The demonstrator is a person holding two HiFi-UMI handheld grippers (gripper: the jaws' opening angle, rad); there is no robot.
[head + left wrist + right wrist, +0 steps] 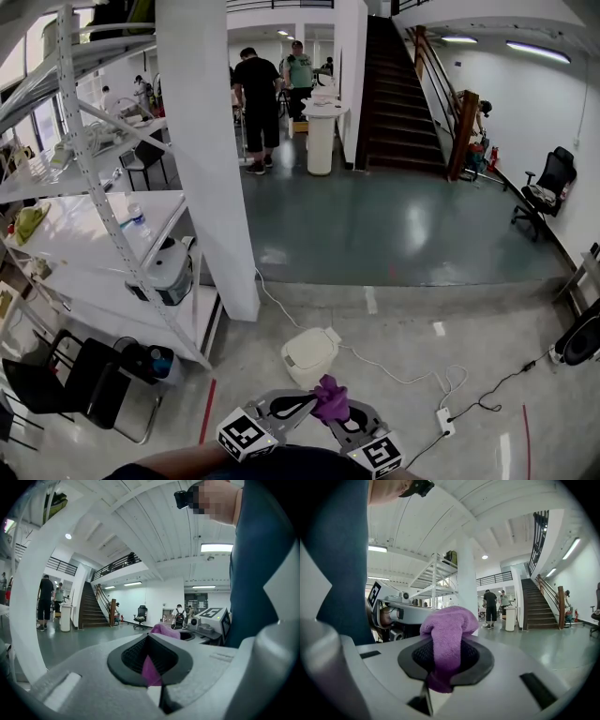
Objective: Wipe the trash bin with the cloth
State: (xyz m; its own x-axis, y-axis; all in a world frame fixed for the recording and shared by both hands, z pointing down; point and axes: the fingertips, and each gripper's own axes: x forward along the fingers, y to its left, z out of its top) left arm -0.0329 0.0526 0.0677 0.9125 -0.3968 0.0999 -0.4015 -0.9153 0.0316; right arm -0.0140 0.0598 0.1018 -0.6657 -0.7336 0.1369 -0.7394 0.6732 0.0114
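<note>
**Entry 1, cloth (446, 631).** Purple terry, bunched. I am holding it in both grippers, near me at the bottom of the head view. It is hanging above the floor (469, 314), just short of the trash bin and not touching it.

**Entry 2, right gripper (343, 422).** Its jaws are clamping a thick fold of the cloth, and the fold is bulging up out of them.

**Entry 3, left gripper (298, 406).** Its jaws are pinching a thin strip of the same cloth. The rest is bunching beyond its tip, toward the right gripper. I am judging that this two-handed grip is gathering the cloth into a pad for wiping.

**Entry 4, trash bin (307, 354).** Cream, lid down, sitting on the floor just beyond the grippers and slightly left of the cloth. I am judging that the wiping is not yet begun.

**Entry 5, surroundings.**
- A white cable (394, 376) is trailing from the bin's right side to a power strip (443, 419) on the near right. It could snag a low sweep on that side.
- A white pillar (211, 169) is standing beyond the bin to the left.
- A shelving rack (103, 220) and a black chair (56, 384) are crowding the left.
- Two people (255, 94) are standing far off, near a staircase (398, 103), well apart from the work.
</note>
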